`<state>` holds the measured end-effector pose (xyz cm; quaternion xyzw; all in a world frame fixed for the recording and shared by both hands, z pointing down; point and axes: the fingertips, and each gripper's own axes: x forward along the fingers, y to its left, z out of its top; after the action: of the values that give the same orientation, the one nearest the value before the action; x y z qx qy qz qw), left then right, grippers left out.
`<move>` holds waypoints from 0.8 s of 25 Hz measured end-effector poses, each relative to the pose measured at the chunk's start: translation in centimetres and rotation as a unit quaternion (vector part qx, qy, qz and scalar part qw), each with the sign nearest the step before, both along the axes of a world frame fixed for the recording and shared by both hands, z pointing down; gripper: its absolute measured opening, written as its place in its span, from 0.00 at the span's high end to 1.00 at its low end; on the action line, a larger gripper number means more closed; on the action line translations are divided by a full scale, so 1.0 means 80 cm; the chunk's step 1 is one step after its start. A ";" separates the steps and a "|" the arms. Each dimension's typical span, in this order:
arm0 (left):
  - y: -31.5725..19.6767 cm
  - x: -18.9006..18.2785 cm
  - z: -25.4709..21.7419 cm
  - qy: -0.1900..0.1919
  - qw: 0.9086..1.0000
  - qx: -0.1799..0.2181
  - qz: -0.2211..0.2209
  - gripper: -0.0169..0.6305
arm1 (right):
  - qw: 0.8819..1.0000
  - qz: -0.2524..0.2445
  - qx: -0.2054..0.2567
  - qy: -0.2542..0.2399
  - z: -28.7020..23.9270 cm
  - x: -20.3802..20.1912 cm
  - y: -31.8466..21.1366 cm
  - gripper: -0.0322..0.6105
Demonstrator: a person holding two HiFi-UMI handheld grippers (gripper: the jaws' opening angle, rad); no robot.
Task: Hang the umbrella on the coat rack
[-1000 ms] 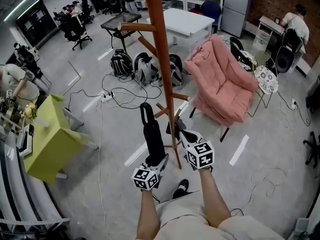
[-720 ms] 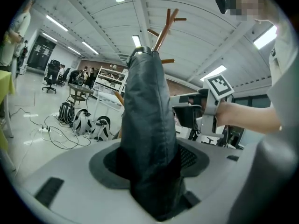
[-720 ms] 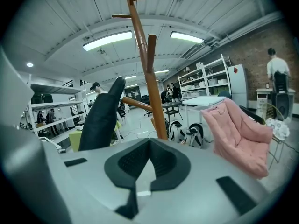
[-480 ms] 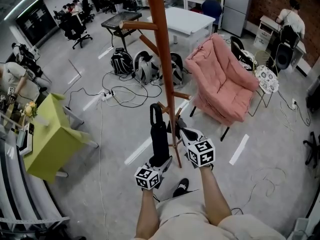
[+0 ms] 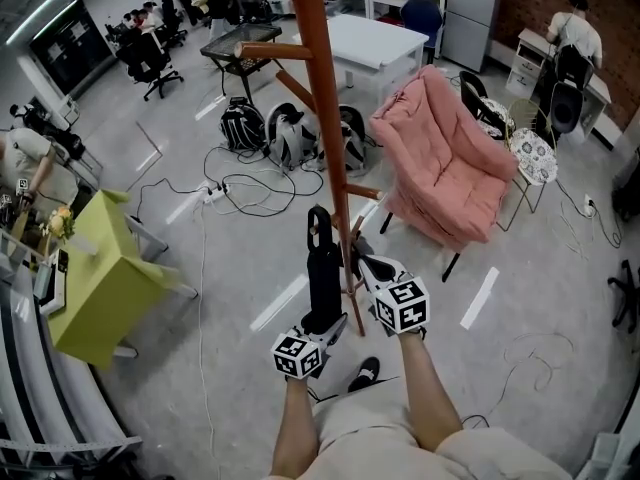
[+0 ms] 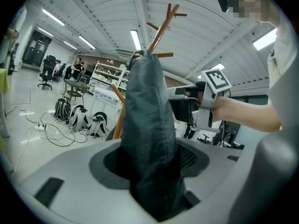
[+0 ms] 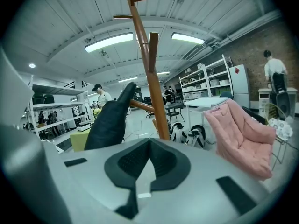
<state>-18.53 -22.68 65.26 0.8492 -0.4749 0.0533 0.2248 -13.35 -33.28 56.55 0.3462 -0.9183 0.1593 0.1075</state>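
Umbrella [image 5: 323, 273] nearer coat rack [image 5: 325, 118] than before; left claw [image 5: 321, 326] clamped.

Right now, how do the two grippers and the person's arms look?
The left gripper and the right gripper each have a pale grey moulded body with dark textured pads. Each carries a white cube with black square markers. No cables show. The forearms are bare of sleeves.

Matt black woven cloth, lightly creased, on umbrella [image 5: 324, 273]; smooth reddish-brown wood with slight sheen on rack [image 5: 322, 118]. Matt grey plastic on right claw [image 7: 148, 157], with dark fine-gridded pads [image 7: 126, 164]. Soft quilted pink cloth on armchair [image 5: 440, 168]; smooth grey floor [image 5: 540, 328], faintly glossy.
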 end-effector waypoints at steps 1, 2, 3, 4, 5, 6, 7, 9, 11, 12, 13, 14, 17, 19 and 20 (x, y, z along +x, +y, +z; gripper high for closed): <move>-0.001 -0.001 0.000 0.001 1.000 0.000 0.000 0.57 | 1.000 0.000 0.000 0.000 0.001 -0.001 -0.001 0.94; -0.001 -0.002 -0.001 0.002 1.000 0.001 0.000 0.57 | 1.000 0.001 -0.001 -0.001 0.001 -0.002 -0.001 0.94; -0.001 -0.003 -0.002 0.002 1.000 0.001 0.000 0.57 | 1.000 0.002 -0.001 -0.003 0.001 -0.004 -0.002 0.94; -0.001 -0.004 -0.003 0.001 1.000 0.002 0.002 0.57 | 1.000 0.004 -0.002 -0.004 0.000 -0.005 -0.003 0.94; -0.002 -0.005 -0.004 0.001 1.000 0.002 0.005 0.57 | 1.000 0.007 -0.002 -0.006 0.000 -0.006 -0.004 0.94; -0.002 -0.005 -0.003 0.000 1.000 0.002 0.007 0.57 | 1.000 0.009 -0.003 -0.007 0.000 -0.006 -0.005 0.94; -0.002 -0.005 -0.002 -0.001 1.000 0.002 0.009 0.57 | 1.000 0.010 -0.004 -0.007 0.001 -0.006 -0.005 0.94; -0.003 -0.004 0.001 0.000 1.000 0.000 0.011 0.57 | 1.000 0.010 -0.005 -0.006 0.004 -0.005 -0.006 0.94; -0.006 -0.002 0.003 0.003 1.000 -0.003 0.011 0.57 | 1.000 0.010 -0.007 -0.004 0.007 -0.004 -0.006 0.94; -0.008 -0.001 0.005 0.005 1.000 -0.004 0.011 0.57 | 1.000 0.010 -0.008 -0.003 0.008 -0.003 -0.007 0.94; -0.010 0.000 0.006 0.007 1.000 -0.005 0.011 0.57 | 1.000 0.010 -0.010 -0.003 0.009 -0.002 -0.007 0.94; -0.012 0.000 0.007 0.009 1.000 -0.006 0.011 0.57 | 1.000 0.010 -0.011 -0.002 0.010 -0.002 -0.008 0.94; -0.015 0.001 0.011 0.014 1.000 -0.010 0.016 0.57 | 1.000 0.014 -0.012 -0.001 0.012 -0.003 -0.011 0.94; -0.016 0.004 0.014 0.016 1.000 -0.013 0.020 0.57 | 1.000 0.017 -0.013 0.000 0.013 -0.001 -0.013 0.94; -0.017 0.005 0.015 0.017 1.000 -0.014 0.021 0.57 | 1.000 0.018 -0.013 0.000 0.013 0.000 -0.013 0.94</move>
<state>-18.17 -24.01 66.45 0.8565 -0.4523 0.0497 0.2434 -13.38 -34.36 57.57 0.3614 -0.9098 0.1728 0.1090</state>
